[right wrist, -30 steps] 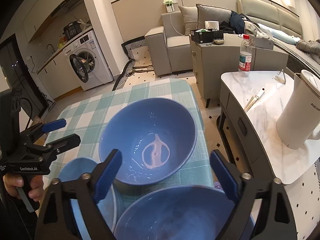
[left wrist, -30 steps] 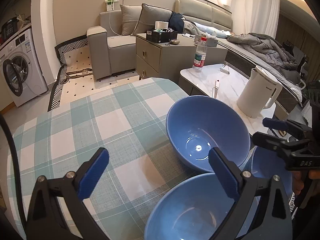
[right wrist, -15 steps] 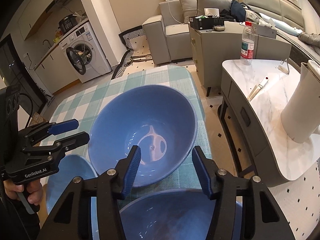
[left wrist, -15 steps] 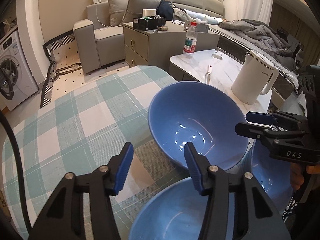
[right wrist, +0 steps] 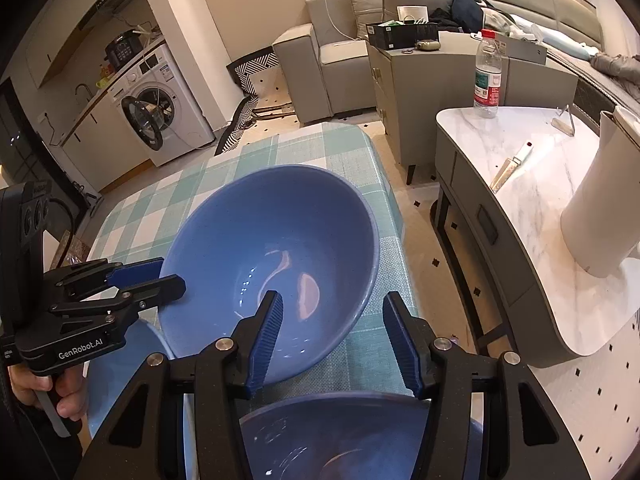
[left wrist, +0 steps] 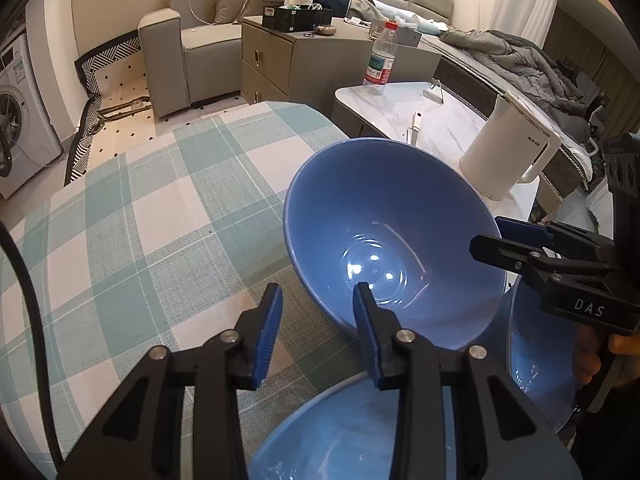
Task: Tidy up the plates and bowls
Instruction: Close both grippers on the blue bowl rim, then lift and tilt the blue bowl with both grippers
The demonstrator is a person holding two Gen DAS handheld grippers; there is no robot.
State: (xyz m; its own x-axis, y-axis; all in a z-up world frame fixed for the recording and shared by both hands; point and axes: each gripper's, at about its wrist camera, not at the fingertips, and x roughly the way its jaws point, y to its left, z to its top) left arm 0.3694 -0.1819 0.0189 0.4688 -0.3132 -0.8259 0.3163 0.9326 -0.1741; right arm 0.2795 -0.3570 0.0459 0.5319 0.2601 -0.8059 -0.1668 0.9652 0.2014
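A large blue bowl [left wrist: 384,240] stands on the checked tablecloth [left wrist: 160,216]; it also shows in the right wrist view [right wrist: 272,256]. My left gripper [left wrist: 316,320] straddles its near left rim, one finger inside, one outside, with a gap still showing. My right gripper [right wrist: 332,328] straddles the opposite rim the same way. A second blue bowl [left wrist: 340,444] lies under my left gripper. A third blue bowl [right wrist: 352,436] lies under my right gripper.
The table's right edge runs just behind the large bowl. Beyond it stands a marble side table [left wrist: 440,120] with a white kettle [left wrist: 508,148] and a water bottle [left wrist: 380,64]. A grey cabinet [left wrist: 304,52], sofa and washing machine [right wrist: 164,108] are farther off.
Both grippers have moved in onto the large bowl's rim and their jaws have narrowed from wide open. The bowl looks larger and slightly tilted.
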